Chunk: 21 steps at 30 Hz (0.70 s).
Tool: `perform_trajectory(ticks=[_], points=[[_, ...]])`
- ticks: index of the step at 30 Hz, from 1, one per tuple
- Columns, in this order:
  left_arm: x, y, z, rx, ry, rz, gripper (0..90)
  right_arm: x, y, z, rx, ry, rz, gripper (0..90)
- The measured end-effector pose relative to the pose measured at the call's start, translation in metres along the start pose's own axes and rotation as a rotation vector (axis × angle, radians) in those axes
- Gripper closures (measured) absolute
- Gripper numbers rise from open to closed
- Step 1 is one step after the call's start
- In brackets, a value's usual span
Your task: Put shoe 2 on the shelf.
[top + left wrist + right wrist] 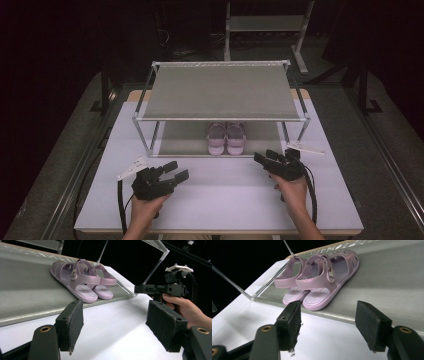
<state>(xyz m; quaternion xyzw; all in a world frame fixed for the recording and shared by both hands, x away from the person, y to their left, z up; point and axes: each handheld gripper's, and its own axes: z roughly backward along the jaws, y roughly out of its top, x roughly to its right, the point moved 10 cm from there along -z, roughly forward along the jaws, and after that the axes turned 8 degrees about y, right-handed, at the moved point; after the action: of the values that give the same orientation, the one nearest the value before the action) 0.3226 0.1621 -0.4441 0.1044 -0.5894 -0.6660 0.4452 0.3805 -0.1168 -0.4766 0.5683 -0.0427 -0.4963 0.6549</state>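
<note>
Overhead light brightens the white table against dark surroundings; the high view looks soft and grainy.

White table bears shoe rack; pink sandals on lower shelf.

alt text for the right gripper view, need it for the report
A pair of pink sandals sits side by side on the grey lower shelf of a metal-framed rack, heels toward the camera at the shelf's front edge. In the foreground, the right gripper stands with its two black padded jaws open and empty above the white table, short of the sandals.
</note>
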Motion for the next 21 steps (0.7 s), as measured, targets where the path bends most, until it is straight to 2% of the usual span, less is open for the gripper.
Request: perform_trajectory(ticks=[9,21], points=[[0.001,-0.001,-0.001,0.000,-0.003,0.001,29.5,0.001,-0.006,0.017,-0.018,-0.008,0.010,30.8],[0.001,-0.001,-0.001,0.000,-0.003,-0.001,29.5,0.002,-0.010,0.036,-0.032,-0.013,0.019,29.2]])
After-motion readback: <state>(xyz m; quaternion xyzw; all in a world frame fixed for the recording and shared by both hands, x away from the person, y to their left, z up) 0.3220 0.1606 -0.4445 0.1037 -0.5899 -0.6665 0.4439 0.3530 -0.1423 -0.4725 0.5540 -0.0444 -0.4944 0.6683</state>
